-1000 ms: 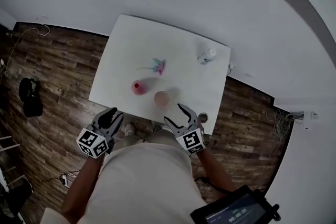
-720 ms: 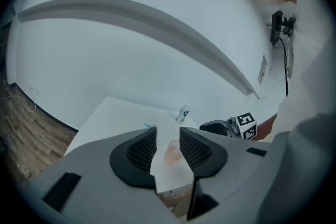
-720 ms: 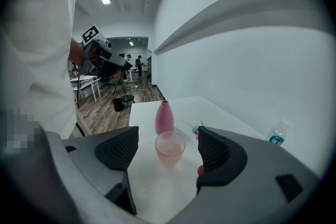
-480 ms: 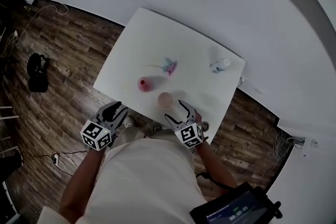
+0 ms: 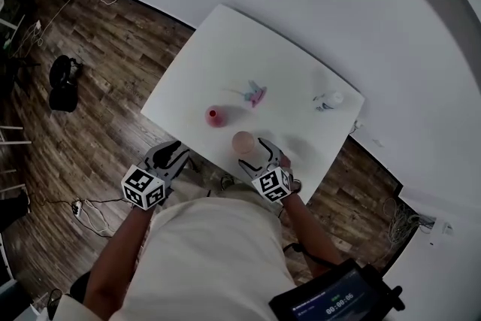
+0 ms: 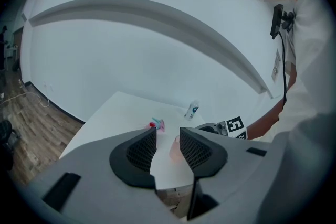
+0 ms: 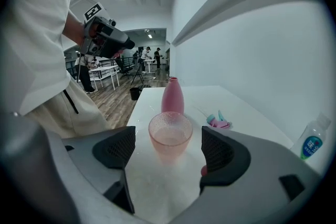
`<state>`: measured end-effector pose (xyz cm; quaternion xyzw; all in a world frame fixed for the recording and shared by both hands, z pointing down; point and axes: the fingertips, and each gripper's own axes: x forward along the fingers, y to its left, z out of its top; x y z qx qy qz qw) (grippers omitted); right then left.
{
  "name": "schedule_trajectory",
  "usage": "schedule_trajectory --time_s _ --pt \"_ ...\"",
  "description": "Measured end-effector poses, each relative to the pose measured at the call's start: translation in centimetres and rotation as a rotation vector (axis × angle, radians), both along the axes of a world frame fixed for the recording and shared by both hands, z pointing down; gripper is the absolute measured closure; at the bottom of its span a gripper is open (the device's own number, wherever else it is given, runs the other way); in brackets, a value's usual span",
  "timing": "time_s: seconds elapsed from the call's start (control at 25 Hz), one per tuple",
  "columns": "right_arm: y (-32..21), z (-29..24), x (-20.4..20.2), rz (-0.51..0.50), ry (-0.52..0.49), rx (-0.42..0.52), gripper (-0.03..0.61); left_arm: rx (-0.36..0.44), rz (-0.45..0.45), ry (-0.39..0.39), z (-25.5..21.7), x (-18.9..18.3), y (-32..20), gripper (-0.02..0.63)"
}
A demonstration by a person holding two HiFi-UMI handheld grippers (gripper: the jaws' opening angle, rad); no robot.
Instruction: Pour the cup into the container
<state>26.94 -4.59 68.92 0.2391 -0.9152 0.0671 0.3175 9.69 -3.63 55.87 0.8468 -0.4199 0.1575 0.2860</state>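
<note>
A pink textured cup (image 7: 170, 136) stands near the table's front edge, also seen as the cup (image 5: 243, 141) in the head view. Behind it is a pink narrow-necked container (image 7: 172, 96) (image 5: 216, 116). My right gripper (image 7: 167, 150) (image 5: 264, 152) is open, its jaws have just been opening, and the cup sits just ahead of the gap, untouched. My left gripper (image 6: 168, 147) (image 5: 172, 155) hovers off the table's front left edge, jaws slightly apart and empty. Through that gap I see the cup (image 6: 174, 149).
A pink and teal object (image 5: 256, 95) (image 7: 219, 121) lies mid-table. A small water bottle (image 5: 328, 99) (image 7: 313, 141) stands at the far right. The white table (image 5: 225, 49) is on wooden flooring (image 5: 90, 109) against a white wall. People and chairs stand far behind.
The right gripper has come down and closer to the cup, with its jaws spread wider. The left gripper has dropped a little beside the table's edge.
</note>
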Motion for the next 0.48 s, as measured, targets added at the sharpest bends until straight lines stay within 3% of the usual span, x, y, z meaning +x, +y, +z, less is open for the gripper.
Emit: schedule_trajectory --time_s 0.48 --pt "-1.5 3.2 -1.5 -0.020 0.040 -0.007 0.204 -0.032 0.021 -0.012 1.5 0.3 0.1 0.476"
